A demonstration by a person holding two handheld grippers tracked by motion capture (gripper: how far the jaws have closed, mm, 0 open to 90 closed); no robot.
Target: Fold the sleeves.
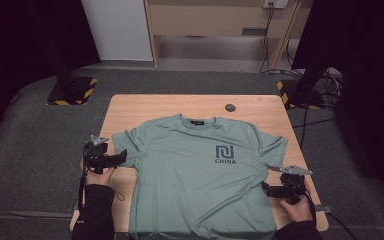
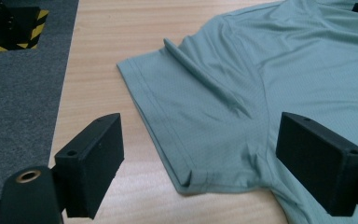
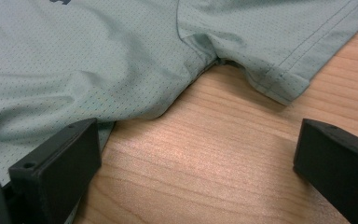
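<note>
- Green T-shirt [image 1: 200, 170] is lying flat, face up, on the wooden table [image 1: 130, 107]; no fold is showing yet.
- Left gripper [image 1: 121, 157] is hovering, jaws apart, at the left sleeve [image 2: 186, 116].
- Right gripper [image 1: 266, 188] is waiting, jaws apart and empty, probably just touching the shirt's side edge.

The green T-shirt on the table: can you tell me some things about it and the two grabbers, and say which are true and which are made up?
1. The T-shirt lies spread out flat on the wooden table. True.
2. The T-shirt is red. False: it is pale green.
3. The dark print on the chest reads CHINA. True.
4. The left gripper is shut on a sleeve. False: its jaws stand wide open around the sleeve's hem, not pressing it.
5. The right gripper is open, with bare wood between its jaws. True.
6. A cup stands on the T-shirt. False: nothing lies on it.
</note>
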